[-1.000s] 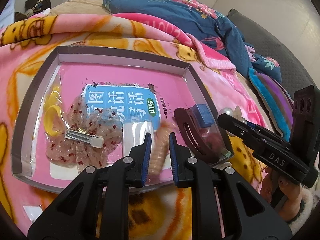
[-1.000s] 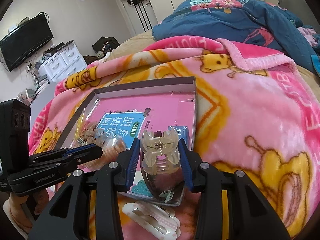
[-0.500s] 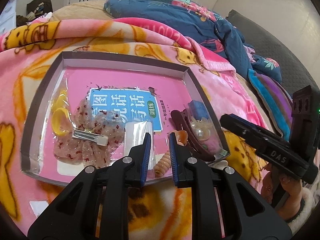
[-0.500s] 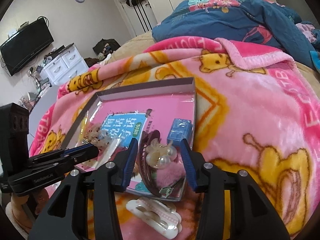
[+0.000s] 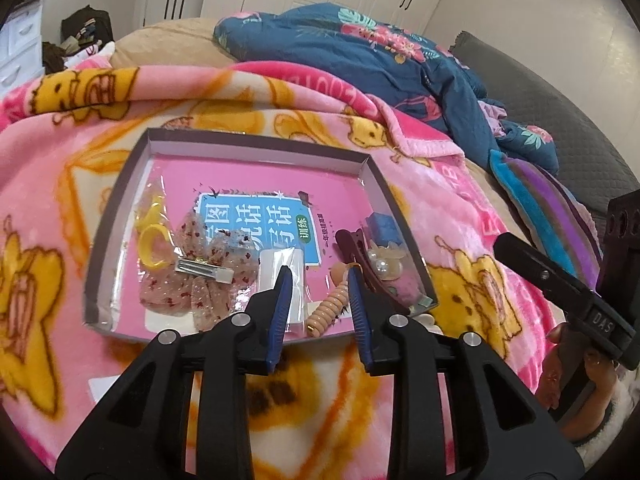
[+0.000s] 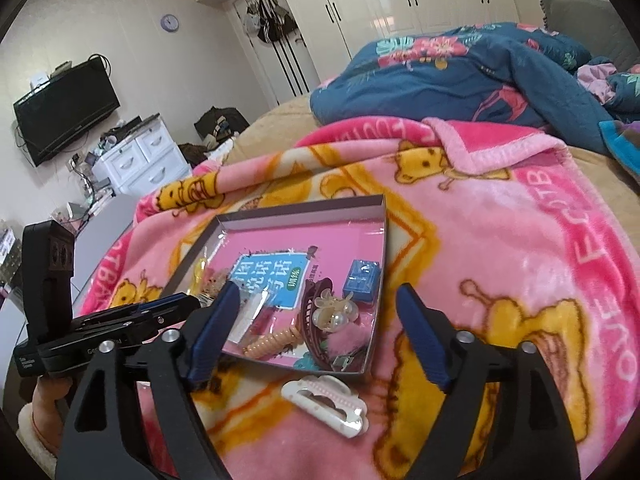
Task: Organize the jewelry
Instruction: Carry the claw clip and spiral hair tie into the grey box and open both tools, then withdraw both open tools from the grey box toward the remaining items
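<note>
Just changed: a second ago the left gripper pinched the peach coil tie and the right gripper held the pearl claw clip — both pieces now lie loose in the tray.
Left gripper: jaws narrow and opening, pads clear of the coil tie, which only shows in the gap below them.
Right gripper: jaws wide and opening, nothing pressed between them.
Meaning for the task: two pieces are delivered, so both hands look free for the next pick.
Still outside: the white clip lies on the pink blanket, just beside the tray's near wall — likely the next piece to go in.
Tray contents: the coil tie rests against the near wall; the claw clip sits in the near right corner on a dark hairband, beside a pink pompom and a blue box.
Left side of tray: a sheer spotted bow with a metal clip and a yellow ring.
Look of the pieces: small, light, mixed plastic and fabric, heaped rather than sorted.
</note>
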`<action>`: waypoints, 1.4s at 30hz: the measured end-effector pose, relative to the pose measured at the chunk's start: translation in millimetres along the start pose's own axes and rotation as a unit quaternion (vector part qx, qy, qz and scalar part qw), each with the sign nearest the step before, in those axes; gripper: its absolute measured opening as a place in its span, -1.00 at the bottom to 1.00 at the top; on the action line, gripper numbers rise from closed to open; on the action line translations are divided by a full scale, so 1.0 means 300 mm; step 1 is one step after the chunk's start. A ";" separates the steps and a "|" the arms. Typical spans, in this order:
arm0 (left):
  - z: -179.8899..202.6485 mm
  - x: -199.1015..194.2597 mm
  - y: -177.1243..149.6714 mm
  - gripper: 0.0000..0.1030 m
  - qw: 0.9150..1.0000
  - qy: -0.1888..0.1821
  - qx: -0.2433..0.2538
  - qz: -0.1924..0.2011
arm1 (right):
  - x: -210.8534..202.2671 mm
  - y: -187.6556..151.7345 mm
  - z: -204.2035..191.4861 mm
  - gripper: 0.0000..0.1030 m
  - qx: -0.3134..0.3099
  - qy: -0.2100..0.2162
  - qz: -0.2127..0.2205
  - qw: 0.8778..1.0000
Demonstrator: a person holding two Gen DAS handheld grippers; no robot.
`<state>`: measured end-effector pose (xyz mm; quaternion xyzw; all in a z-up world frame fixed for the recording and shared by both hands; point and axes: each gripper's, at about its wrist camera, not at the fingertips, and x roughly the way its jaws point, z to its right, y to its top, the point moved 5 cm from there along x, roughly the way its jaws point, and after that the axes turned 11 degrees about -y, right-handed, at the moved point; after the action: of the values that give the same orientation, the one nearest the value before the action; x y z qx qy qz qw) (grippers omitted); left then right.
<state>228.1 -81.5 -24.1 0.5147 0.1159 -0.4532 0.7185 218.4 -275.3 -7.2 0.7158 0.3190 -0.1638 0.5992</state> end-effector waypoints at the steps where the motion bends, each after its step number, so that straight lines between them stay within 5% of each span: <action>1: 0.004 -0.014 0.000 -0.55 1.000 0.001 0.001 0.004 | -0.008 0.003 0.001 0.58 0.000 0.001 0.002 1.000; 5: 0.017 -0.066 0.001 -0.28 1.000 0.003 0.002 0.015 | -0.058 0.011 -0.006 0.77 0.001 0.005 0.012 1.000; 10: 0.026 -0.154 -0.005 0.18 0.999 0.010 0.005 0.038 | -0.105 0.016 -0.023 0.78 -0.008 0.006 0.020 1.000; 20: -0.034 -0.283 -0.050 0.58 0.997 0.044 -0.009 0.057 | -0.182 0.003 -0.065 0.80 -0.022 0.012 0.032 0.999; 42: -0.228 -0.347 -0.279 0.70 0.990 0.135 -0.034 0.020 | -0.146 -0.123 -0.120 0.89 -0.050 0.007 -0.004 0.999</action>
<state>125.6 26.9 -41.6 0.5488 0.2166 -0.3611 0.7221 156.4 -249.0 0.2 0.6851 0.3332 -0.1453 0.6313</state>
